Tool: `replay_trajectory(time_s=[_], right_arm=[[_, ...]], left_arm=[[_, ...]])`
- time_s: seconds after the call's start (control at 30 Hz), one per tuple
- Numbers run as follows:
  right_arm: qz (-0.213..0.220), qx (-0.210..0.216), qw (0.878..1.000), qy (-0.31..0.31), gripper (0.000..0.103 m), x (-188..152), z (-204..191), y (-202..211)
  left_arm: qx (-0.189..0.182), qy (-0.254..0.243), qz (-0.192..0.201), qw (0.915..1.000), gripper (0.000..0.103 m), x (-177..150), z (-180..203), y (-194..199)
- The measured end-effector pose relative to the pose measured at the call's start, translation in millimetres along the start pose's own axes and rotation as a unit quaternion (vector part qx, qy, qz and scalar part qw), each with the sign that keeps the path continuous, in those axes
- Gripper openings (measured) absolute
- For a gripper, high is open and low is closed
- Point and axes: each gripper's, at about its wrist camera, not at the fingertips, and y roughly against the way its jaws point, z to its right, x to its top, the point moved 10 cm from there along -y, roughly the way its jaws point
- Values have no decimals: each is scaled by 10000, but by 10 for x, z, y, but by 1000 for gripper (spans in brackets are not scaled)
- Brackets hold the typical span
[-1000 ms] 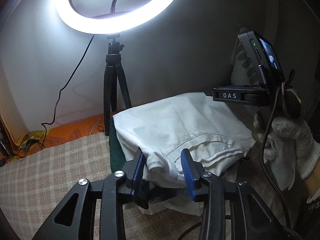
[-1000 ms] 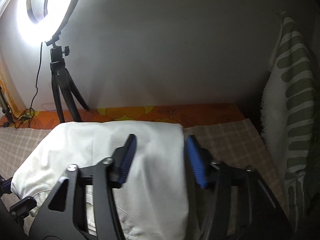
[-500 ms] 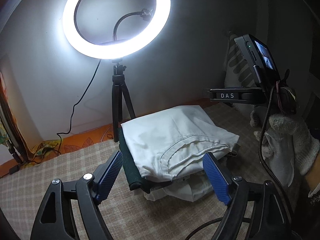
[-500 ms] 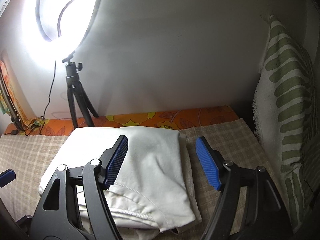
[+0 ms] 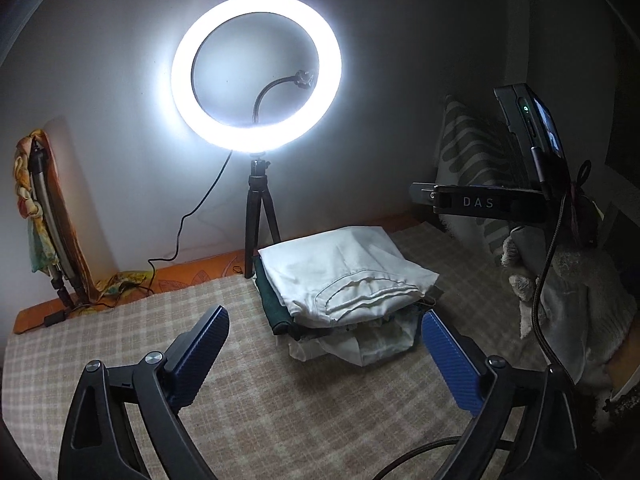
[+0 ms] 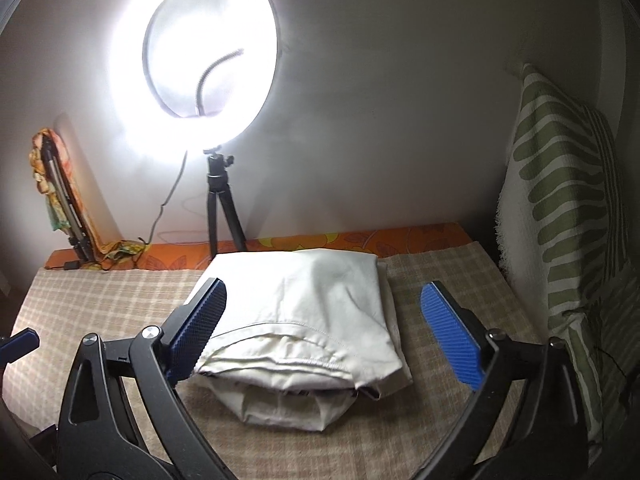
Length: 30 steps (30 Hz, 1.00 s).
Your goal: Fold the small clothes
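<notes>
2 grippers, left and right, gape empty; mount reads "DAS".

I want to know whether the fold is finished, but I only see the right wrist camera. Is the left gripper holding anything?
Observer: No. The left gripper is open, its fingers empty, short of the pile.
Operator: Is the pile all white?
Observer: No. A dark green garment lies under the white garment, showing along the pile's left side.
Operator: What's holding my gripper?
Observer: A hand in a white glove, below a small lit screen.
</notes>
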Motion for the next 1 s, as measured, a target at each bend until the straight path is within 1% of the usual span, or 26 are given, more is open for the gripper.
replay_trajectory(time_s=[0.2,0.3,0.4,0.53,0.8,1.0], right_arm=[[106,121,9999,-24,100,-88,-183,514],[127,288,9995,-42,100,-180,-313,757],[130,355,9993,5,101,-292,-454,962],[142,463,9988,42,103,-481,-639,1220],[76,572,9983,94,103,-968,-932,1494],[17,545,9982,-252,103,-1341,-1012,1561]], left_arm=[[17,-48,147,9999,102,-80,47,459],[29,-41,219,9997,103,-136,57,698],[72,-53,271,9996,102,-209,54,909],[196,-11,212,9996,102,-366,27,1119],[244,-16,171,9996,102,-758,-6,1462],[230,28,21,9997,102,-1117,-43,1571]])
